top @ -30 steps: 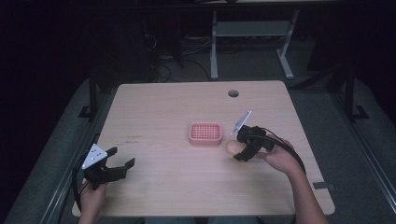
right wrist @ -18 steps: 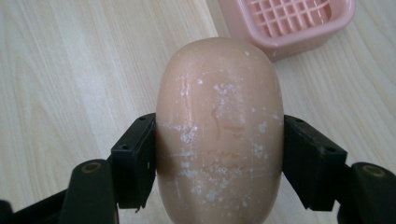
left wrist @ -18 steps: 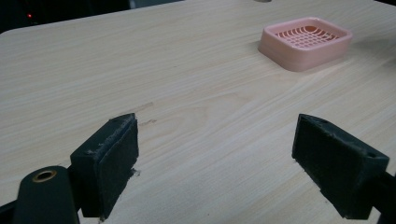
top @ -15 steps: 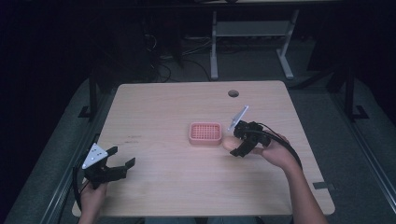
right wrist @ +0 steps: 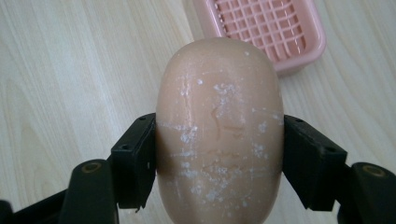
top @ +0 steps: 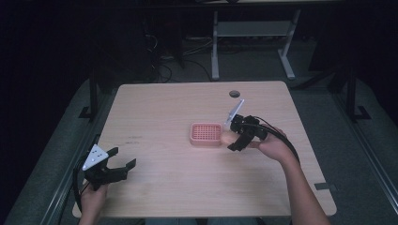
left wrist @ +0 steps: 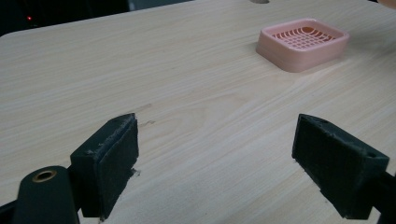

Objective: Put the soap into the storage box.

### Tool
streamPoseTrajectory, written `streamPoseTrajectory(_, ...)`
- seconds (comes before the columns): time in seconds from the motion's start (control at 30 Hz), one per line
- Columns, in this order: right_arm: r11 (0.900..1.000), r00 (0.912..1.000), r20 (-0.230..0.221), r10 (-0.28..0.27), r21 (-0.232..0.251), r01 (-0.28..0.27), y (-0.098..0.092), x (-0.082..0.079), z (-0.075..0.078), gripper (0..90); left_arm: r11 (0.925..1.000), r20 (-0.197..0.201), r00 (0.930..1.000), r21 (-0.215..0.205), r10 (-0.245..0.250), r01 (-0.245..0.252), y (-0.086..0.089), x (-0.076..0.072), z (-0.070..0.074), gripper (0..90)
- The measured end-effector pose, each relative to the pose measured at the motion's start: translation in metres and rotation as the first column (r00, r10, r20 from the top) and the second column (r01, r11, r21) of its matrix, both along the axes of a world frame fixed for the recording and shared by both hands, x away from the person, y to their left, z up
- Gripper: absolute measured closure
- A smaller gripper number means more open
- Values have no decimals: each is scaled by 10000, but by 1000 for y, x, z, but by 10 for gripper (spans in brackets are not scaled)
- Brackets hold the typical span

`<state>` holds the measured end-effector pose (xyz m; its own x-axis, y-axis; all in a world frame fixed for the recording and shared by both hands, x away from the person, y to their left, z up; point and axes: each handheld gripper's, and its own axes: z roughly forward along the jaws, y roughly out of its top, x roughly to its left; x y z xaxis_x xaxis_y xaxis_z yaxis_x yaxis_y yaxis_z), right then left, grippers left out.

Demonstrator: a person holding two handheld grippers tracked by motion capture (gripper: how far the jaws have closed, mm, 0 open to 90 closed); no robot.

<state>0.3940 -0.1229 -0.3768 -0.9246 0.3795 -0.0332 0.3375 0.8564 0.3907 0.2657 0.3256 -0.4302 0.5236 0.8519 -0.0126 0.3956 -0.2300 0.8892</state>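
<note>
Two grippers on one table (top: 159, 108). High view: right gripper (top: 233, 140) has drifted toward the pink soap dish (top: 206, 133) since a second ago, its fingers clamped on a tan soap bar (top: 226, 136) that sits just beside the dish rim; left gripper (top: 123, 168) idle, well apart. Left gripper view: fingers (left wrist: 112, 156) spread wide, nothing between them, dish (left wrist: 303, 43) far ahead. Right gripper view: bar (right wrist: 219, 130) squeezed between both fingers (right wrist: 135, 158), dish (right wrist: 266, 32) just beyond the bar. Judgement: placement into the dish is close.
</note>
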Motion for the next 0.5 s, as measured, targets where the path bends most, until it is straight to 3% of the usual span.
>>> streamPoseTrajectory(0.5, 9998, 9998, 14, 181, -125, -181, 24, 23, 6, 321, 10000, 76, 10000, -10, -10, 10, -1, 0, 1, 143)
